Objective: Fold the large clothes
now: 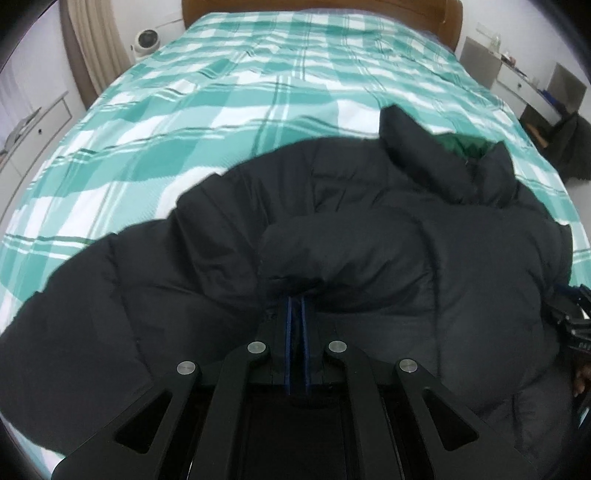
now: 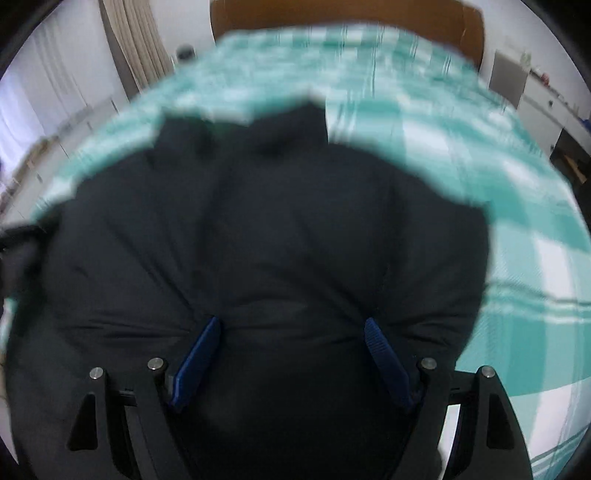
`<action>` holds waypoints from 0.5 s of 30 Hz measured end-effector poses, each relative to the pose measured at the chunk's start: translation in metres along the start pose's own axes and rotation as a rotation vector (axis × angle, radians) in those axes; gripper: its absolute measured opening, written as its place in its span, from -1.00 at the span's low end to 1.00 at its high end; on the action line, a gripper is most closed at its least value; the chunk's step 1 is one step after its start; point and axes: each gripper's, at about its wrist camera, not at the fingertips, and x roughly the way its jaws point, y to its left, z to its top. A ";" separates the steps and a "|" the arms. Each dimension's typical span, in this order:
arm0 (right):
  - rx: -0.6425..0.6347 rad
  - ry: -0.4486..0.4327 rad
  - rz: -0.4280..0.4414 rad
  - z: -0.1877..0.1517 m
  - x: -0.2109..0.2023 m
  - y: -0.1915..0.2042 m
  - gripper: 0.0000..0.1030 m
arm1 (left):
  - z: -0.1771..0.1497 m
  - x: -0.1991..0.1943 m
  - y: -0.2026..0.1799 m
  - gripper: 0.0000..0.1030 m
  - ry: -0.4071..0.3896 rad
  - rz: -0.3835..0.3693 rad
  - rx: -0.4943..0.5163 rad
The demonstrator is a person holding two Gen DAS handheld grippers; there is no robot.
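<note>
Teal-and-white checked bedding (image 1: 229, 110) covers a bed with a brown headboard (image 1: 447, 26), and a black puffer jacket (image 1: 369, 206) lies across its near edge. Only the left wrist view shows the jacket's green lining (image 1: 467, 146) at the collar and a small white fan (image 1: 146, 42) beside the bed. The left gripper (image 1: 297, 301) is pinched tight on a jacket fold. The right gripper (image 2: 291, 328), blurred, spreads wide over the padding, gripping nothing.

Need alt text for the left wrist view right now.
A black puffer jacket lies on a bed with a green-and-white checked cover. The left gripper has its jaws shut on a fold of the jacket, whose collar points toward the wooden headboard.
</note>
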 end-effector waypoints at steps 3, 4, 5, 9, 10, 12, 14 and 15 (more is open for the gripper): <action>0.016 0.008 -0.002 0.000 0.001 0.000 0.60 | -0.002 0.008 -0.001 -0.94 0.008 0.002 0.002; 0.009 0.010 -0.008 -0.001 -0.002 0.001 0.60 | -0.002 0.009 -0.001 -0.93 0.010 0.003 0.002; 0.005 0.014 -0.014 -0.002 -0.007 0.002 0.60 | -0.003 0.009 0.000 -0.93 0.010 0.004 0.002; -0.003 -0.025 -0.005 -0.014 -0.047 0.006 0.60 | -0.005 0.011 0.001 -0.93 0.009 0.001 0.006; -0.001 -0.037 0.007 -0.018 -0.057 0.007 0.60 | -0.005 0.012 0.001 -0.92 0.009 0.002 0.007; 0.010 -0.045 0.021 -0.025 -0.067 0.009 0.60 | -0.006 0.013 0.000 -0.92 0.009 0.007 0.006; 0.027 0.008 0.014 -0.032 -0.053 0.008 0.60 | -0.006 0.014 -0.001 -0.91 0.011 0.018 0.005; 0.043 0.056 0.013 -0.035 -0.037 0.006 0.61 | -0.006 0.013 -0.002 -0.89 0.009 0.025 0.003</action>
